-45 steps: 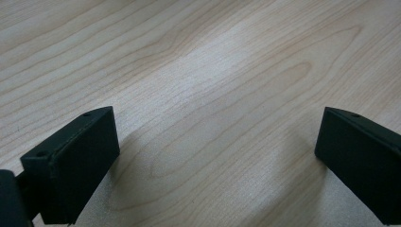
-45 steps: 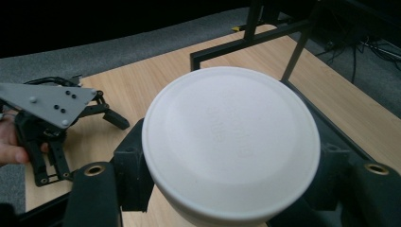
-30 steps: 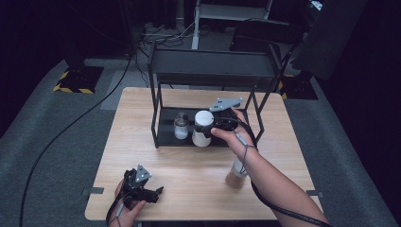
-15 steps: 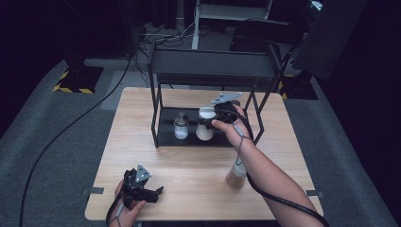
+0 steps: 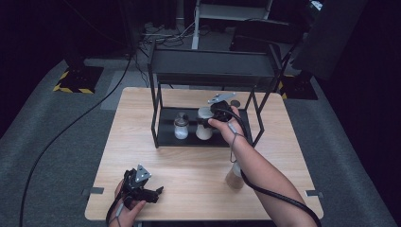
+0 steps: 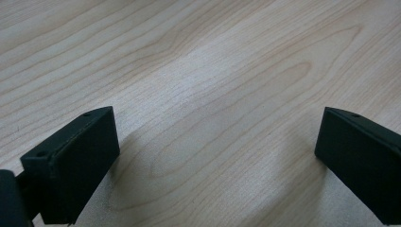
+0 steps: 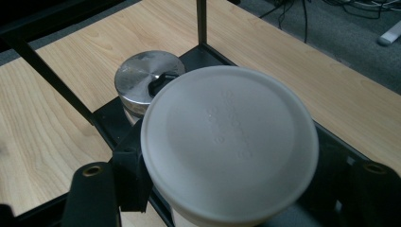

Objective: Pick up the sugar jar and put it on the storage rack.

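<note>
Wood table (image 5: pixel 142 142): black rack (image 5: pixel 208 61) holds two jars; right gripper (image 5: pixel 213 118) clamps white-lidded jar (image 7: pixel 229 142), embossing unreadable; steel-lidded jar (image 5: pixel 181 126) at 9 o'clock; left gripper (image 5: pixel 158 191) wide, empty.

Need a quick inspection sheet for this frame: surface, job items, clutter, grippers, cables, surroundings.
Surface: light wooden table, bare in front of the rack.
Job's things: white-lidded jar over the lower shelf of the black rack, beside a metal-lidded jar.
Clutter: brown-filled container on the table, partly hidden by the forearm.
Grippers: right gripper shut on the white-lidded jar, jaws under its lid; left gripper open, low over bare wood at the near left edge.
Cables: black cable across the floor at left; another trails along the right forearm.
Surroundings: grey carpet, yellow-black striped base, dark equipment behind.
</note>
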Motion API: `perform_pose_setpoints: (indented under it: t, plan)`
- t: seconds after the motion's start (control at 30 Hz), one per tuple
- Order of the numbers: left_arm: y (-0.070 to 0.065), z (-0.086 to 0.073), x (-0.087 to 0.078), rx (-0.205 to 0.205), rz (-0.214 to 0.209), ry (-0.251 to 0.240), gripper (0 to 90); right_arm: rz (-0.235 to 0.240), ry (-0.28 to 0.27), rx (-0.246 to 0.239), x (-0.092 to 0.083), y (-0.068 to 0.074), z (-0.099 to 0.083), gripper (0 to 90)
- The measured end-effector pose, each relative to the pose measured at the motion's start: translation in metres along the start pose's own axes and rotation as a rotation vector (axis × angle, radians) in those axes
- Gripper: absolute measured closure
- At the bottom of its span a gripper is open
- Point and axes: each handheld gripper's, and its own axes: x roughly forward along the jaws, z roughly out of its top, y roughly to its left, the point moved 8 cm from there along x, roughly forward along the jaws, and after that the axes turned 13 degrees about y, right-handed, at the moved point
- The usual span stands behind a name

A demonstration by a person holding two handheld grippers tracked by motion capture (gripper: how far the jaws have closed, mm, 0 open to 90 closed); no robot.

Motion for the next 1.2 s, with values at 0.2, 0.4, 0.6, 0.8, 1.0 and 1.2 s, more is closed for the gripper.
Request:
perform_pose_setpoints:
  t: [0.2,0.4,0.6,0.8,1.0,1.2]
  plan:
    - [0.0,0.0,0.0,0.0,0.0,0.0,0.1,0.002,0.015,0.018,0.009,-0.001,-0.001,33.8]
    - [0.0,0.0,0.0,0.001,0.0,0.0,0.1,-0.006,0.029,0.028,0.015,-0.002,-0.001,33.8]
    - [0.0,0.0,0.0,0.0,0.0,0.0,0.1,-0.006,0.033,0.047,0.019,-0.003,-0.003,33.8]
    - [0.0,0.0,0.0,0.0,0.0,0.0,0.1,-0.012,0.035,0.045,0.018,-0.003,-0.005,33.7]
    - [0.0,0.0,0.0,0.0,0.0,0.0,0.1,-0.013,0.057,0.029,0.016,-0.002,-0.004,33.4]
    - [0.0,0.0,0.0,0.001,0.0,0.0,0.1,-0.002,0.055,0.02,0.011,0.0,-0.003,23.8]
